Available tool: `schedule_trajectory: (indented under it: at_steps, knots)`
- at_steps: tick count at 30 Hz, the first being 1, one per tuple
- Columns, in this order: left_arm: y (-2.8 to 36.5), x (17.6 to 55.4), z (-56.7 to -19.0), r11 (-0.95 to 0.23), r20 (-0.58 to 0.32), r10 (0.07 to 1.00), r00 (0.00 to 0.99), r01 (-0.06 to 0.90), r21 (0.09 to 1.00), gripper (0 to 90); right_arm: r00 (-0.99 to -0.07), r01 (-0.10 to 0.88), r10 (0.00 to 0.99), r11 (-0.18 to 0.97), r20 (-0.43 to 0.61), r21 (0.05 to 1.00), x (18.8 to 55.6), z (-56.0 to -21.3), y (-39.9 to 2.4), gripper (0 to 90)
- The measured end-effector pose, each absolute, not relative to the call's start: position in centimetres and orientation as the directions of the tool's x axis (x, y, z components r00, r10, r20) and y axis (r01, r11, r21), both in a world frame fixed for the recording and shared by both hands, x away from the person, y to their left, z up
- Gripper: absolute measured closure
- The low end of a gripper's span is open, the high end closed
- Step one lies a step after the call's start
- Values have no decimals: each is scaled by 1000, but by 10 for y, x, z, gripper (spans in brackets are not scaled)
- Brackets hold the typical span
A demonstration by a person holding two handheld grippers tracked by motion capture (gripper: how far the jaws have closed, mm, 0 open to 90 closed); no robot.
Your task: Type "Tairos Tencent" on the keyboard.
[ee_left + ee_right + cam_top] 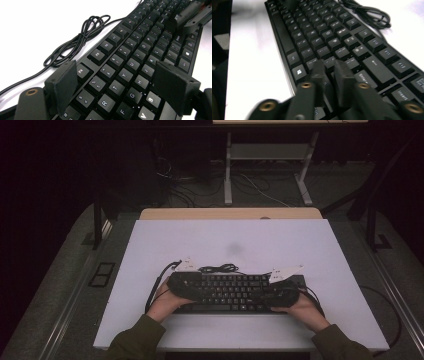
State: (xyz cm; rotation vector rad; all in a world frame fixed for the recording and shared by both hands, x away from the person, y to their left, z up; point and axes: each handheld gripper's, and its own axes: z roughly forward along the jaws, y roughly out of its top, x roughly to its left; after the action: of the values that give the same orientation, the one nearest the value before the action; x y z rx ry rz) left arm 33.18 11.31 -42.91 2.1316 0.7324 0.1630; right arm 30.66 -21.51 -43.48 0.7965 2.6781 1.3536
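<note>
A dim lab: a white-topped table [320, 245] (another desk frame [270, 165] behind), loose floor cables [190, 190].

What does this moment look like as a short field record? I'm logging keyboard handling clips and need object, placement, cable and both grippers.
object: black keyboard
placement: flat on the white table top, near the person's edge
cable: black keyboard cable, loosely bundled on the table just behind the keyboard
left gripper: over the keyboard's left end, jaws wide apart above the letter keys, nothing clamped
right gripper: over the right end near the Enter key, jaws close together with a narrow gap
hands: left hand and right hand hold the grippers
</note>
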Motion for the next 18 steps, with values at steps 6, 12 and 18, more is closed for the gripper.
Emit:
schedule_trajectory:
  at_steps: [6,12,18]
  knots:
    - [114,330,-429,-453,-142,559,817,444,774,184,-851,439,488,454,196,775,309,-434,-215,502]
    - [117,327,-430,-448,-141,566,812,446,775,184,-839,432,512,426,181,795,312,-430,-215,354]
    - [122,323,-429,-436,-136,572,809,440,785,184,-832,429,527,411,174,804,316,-429,-213,303]
